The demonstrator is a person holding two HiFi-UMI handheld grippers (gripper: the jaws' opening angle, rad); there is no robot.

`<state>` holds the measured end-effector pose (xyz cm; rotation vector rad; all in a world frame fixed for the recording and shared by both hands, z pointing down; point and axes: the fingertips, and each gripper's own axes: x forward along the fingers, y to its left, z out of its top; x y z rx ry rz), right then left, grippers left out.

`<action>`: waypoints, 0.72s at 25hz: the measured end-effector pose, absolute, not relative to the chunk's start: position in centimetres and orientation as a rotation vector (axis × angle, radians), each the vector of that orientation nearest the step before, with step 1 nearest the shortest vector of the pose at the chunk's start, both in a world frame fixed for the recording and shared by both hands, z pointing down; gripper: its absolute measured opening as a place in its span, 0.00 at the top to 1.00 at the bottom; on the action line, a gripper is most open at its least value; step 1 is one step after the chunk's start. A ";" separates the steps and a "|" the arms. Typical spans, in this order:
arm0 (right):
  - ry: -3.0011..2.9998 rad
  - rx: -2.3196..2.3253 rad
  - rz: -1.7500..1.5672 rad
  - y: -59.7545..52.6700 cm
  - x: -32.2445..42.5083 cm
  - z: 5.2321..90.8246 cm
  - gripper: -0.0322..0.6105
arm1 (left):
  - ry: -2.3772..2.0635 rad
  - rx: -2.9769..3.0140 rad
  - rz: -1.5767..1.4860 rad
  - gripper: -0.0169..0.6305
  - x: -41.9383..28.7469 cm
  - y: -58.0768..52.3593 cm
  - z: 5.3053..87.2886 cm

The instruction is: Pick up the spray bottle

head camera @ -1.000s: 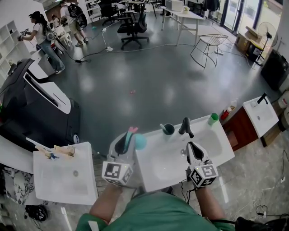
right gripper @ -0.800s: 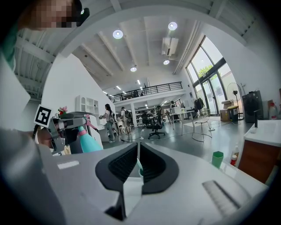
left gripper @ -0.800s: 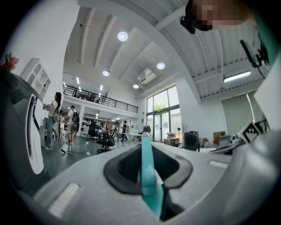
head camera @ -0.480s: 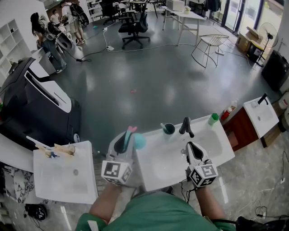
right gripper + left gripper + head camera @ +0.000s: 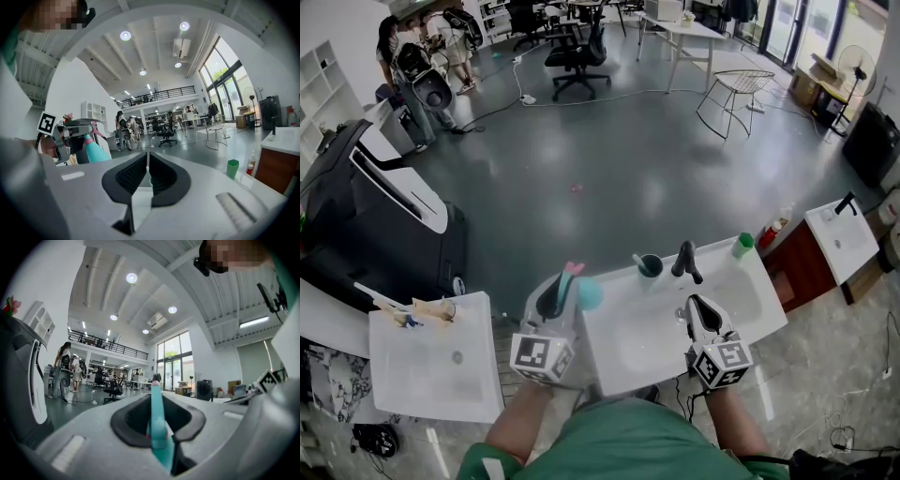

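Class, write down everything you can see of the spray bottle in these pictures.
The spray bottle has a rounded teal body, plastic by its look, and a pink trigger at the top. The left gripper holds it, jaws shut on its thin upper part, which stands as a teal strip between them in the left gripper view. In the head view the body sticks out right of the jaws, at the left edge of the white sink. Its contents cannot be told.

The spray bottle (image 5: 590, 294) is mostly hidden behind the left gripper (image 5: 555, 292), with just a teal bulge and pink tip peeking out. Far left, the people (image 5: 431, 56) are too small to tell what they carry.
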<state>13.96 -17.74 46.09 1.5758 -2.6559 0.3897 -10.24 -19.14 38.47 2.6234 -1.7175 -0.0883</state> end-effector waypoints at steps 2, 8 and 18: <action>-2.655 1.579 0.393 -17.7 14.0 46.2 0.92 | -1.715 2.621 -0.090 0.88 -10.3 -19.1 38.5; -2.651 1.584 0.398 -17.7 14.2 46.3 0.92 | -1.715 2.617 -0.087 0.88 -10.3 -19.3 38.8; -2.660 1.589 0.383 -17.8 14.1 46.1 0.93 | -1.718 2.609 -0.086 0.88 -10.5 -19.4 38.8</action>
